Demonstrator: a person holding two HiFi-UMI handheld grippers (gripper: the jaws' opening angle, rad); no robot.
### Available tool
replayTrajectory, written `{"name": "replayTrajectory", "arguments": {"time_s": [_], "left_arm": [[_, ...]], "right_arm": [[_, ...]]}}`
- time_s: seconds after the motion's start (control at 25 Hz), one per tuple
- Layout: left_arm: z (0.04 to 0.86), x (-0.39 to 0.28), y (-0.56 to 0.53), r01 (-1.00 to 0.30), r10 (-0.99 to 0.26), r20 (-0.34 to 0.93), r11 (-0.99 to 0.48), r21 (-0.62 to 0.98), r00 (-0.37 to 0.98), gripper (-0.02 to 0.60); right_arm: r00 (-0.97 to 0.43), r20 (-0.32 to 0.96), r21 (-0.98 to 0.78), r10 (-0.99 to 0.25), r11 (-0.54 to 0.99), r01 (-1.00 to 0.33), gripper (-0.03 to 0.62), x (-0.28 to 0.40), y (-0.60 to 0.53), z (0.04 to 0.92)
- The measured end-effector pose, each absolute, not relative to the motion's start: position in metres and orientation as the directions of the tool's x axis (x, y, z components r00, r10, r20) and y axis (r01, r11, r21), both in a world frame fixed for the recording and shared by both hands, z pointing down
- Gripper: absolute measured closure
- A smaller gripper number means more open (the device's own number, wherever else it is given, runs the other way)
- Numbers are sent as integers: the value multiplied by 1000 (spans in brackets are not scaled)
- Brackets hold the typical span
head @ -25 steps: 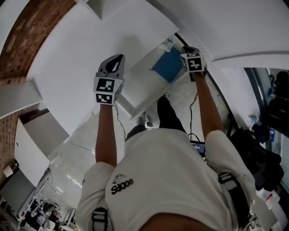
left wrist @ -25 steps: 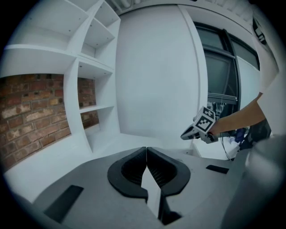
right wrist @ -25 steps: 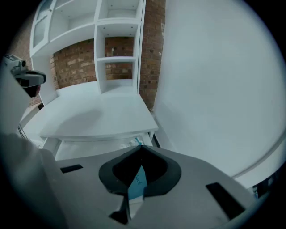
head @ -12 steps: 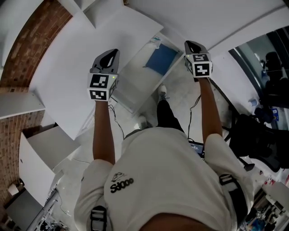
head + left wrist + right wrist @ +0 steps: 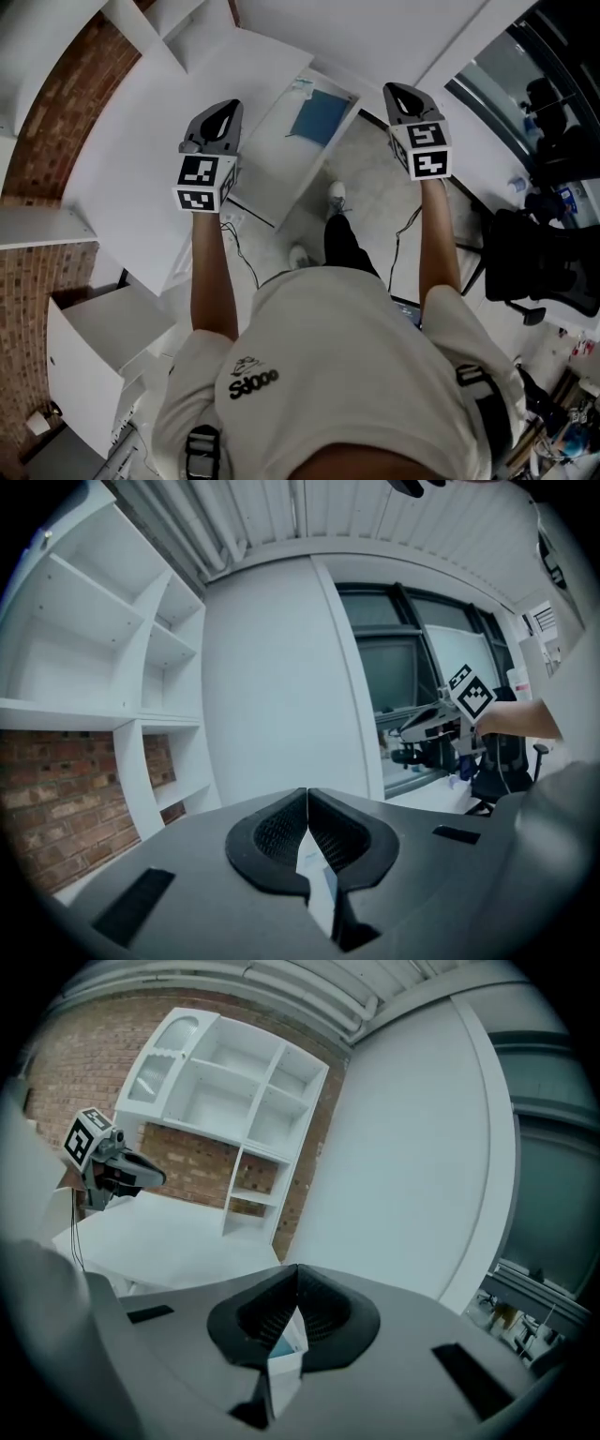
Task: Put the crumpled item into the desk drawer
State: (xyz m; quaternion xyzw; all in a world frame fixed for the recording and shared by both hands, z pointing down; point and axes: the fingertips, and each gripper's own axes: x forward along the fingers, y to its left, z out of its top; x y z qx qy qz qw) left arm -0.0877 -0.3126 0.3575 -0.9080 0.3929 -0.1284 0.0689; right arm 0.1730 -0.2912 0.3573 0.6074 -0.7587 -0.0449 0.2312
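In the head view the white desk drawer (image 5: pixel 272 164) stands pulled out under the white desk (image 5: pixel 141 159). A flat blue thing (image 5: pixel 319 117) lies in it, and a small pale thing (image 5: pixel 302 84) at its far end is too small to identify. I see no crumpled item clearly. My left gripper (image 5: pixel 225 111) hovers over the desk edge left of the drawer, jaws shut and empty (image 5: pixel 307 794). My right gripper (image 5: pixel 398 92) hangs above the floor right of the drawer, also shut with nothing in it (image 5: pixel 297 1269).
A white shelf unit (image 5: pixel 225 1101) stands at the back of the desk against a brick wall (image 5: pixel 56 122). A low white cabinet (image 5: pixel 94 347) is at the left. A black office chair (image 5: pixel 539 262) and cables (image 5: pixel 403 230) are on the floor at the right.
Both grippers have drawn back and risen from the drawer; the right one has left the drawer's right edge. The head view has swung, so the drawer sits further left. It stays pulled out.
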Motion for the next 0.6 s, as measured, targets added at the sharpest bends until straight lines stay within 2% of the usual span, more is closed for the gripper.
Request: {"name": "replayTrajectory", "arguments": {"time_s": [0.6], "left_arm": [[306, -96, -234, -643, -699, 112, -699, -313, 706, 563]], "right_arm": [[-159, 179, 370, -971, 216, -903, 588, 143, -184, 298]]}}
